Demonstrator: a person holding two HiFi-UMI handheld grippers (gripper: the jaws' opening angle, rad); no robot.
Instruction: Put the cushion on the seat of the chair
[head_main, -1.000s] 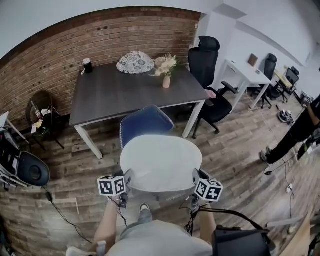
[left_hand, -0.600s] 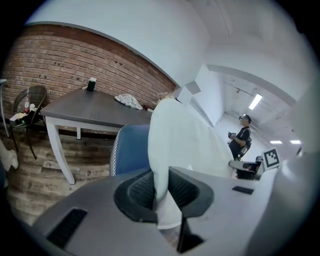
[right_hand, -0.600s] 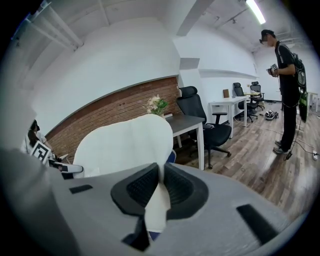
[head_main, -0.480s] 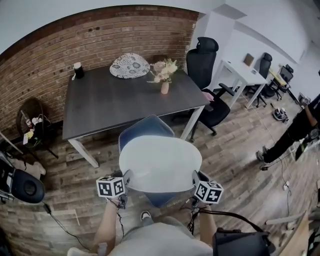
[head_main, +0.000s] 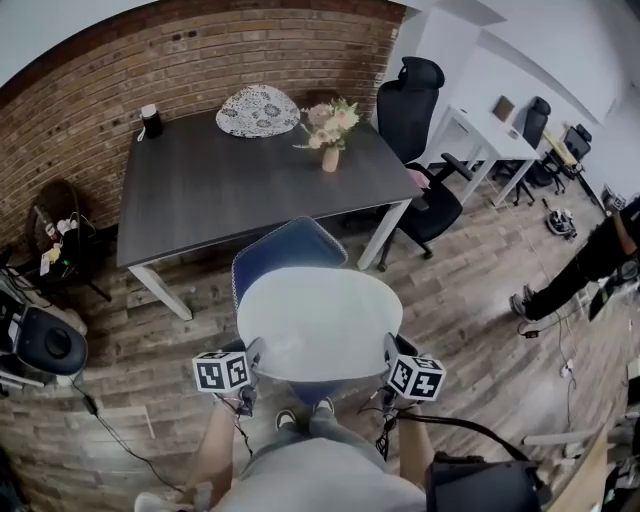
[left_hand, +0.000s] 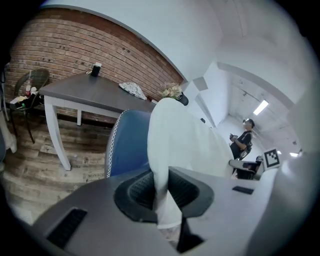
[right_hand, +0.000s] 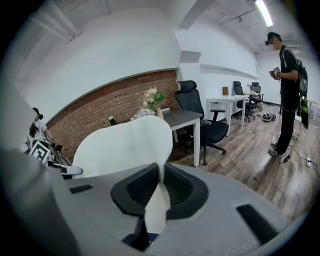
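The white, rounded cushion (head_main: 320, 325) hung in the air, roughly flat, pinched at its near edge on both sides. The left gripper (left_hand: 161, 189) had its jaws drawn narrow on the cushion's left rim, with the fabric squeezed thin between the pads. The right gripper (right_hand: 159, 189) gripped the right rim the same way. From each pair of jaws the cushion spread forward and inward, towards the other gripper.

Ahead of and below the jaws stood the blue chair (head_main: 284, 254). Its backrest showed past the cushion's far edge and a sliver of blue under the near edge. The rest of the seat was hidden beneath the cushion. Further ahead of the jaws stood the dark table (head_main: 220, 190).

As I judged it, the pick-up and the carry were done, and the cushion appeared to be over the seat but not yet resting on it. What was left was to lower it onto the seat, settle it towards the backrest, and open both pairs of jaws.
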